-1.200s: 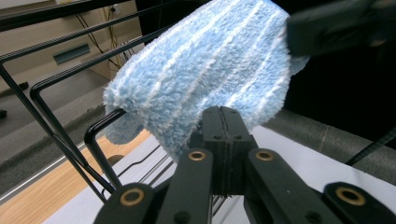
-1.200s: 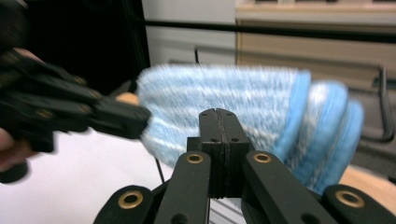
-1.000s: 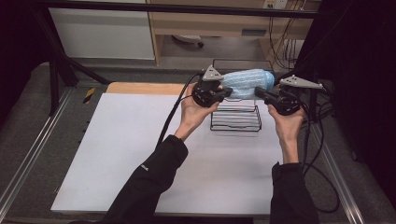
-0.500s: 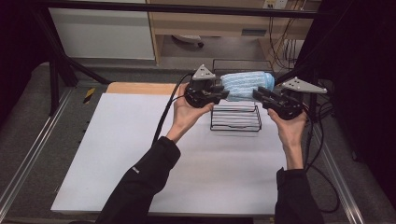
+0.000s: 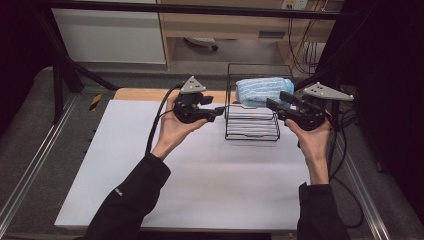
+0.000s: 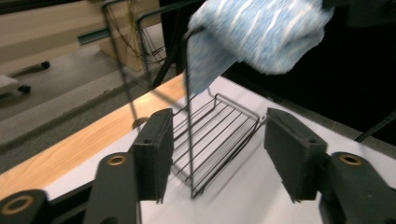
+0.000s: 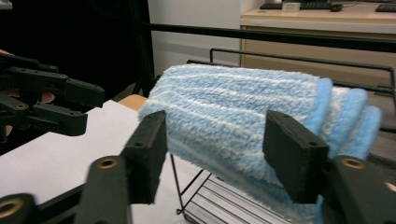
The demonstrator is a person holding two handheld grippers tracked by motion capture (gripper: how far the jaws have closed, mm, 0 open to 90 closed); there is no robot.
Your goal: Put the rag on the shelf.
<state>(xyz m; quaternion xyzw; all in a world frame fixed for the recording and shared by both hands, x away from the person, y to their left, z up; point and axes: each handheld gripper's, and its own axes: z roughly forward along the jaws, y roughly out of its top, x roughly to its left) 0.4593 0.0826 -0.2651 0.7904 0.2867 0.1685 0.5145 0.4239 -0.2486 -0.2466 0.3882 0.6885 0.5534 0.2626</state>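
Note:
A folded light-blue towel (image 5: 262,90) hangs over the top rail of a black wire rack (image 5: 252,122) at the far middle of the white table. My left gripper (image 5: 219,111) is off to the rack's left, clear of the towel. Its jaws have just been opening and hold nothing. In the left gripper view (image 6: 215,135) the rack (image 6: 219,135) lies beyond the open jaws, with the towel (image 6: 261,32) higher up. My right gripper (image 5: 274,103) is at the towel's right end. Its jaws have also just been opening, and the towel (image 7: 233,116) sits just past the open right gripper (image 7: 215,135), not pinched.
The white table top (image 5: 210,185) has a wooden strip (image 5: 145,94) along its far edge. Metal rails run along both sides of the table. Cables hang at the right, behind the right hand. The left gripper (image 7: 60,109) appears at the left of the right gripper view.
Both grippers have opened and let go of the towel, which now rests on the rack. The left hand has drawn away to the left; the right has backed off slightly.

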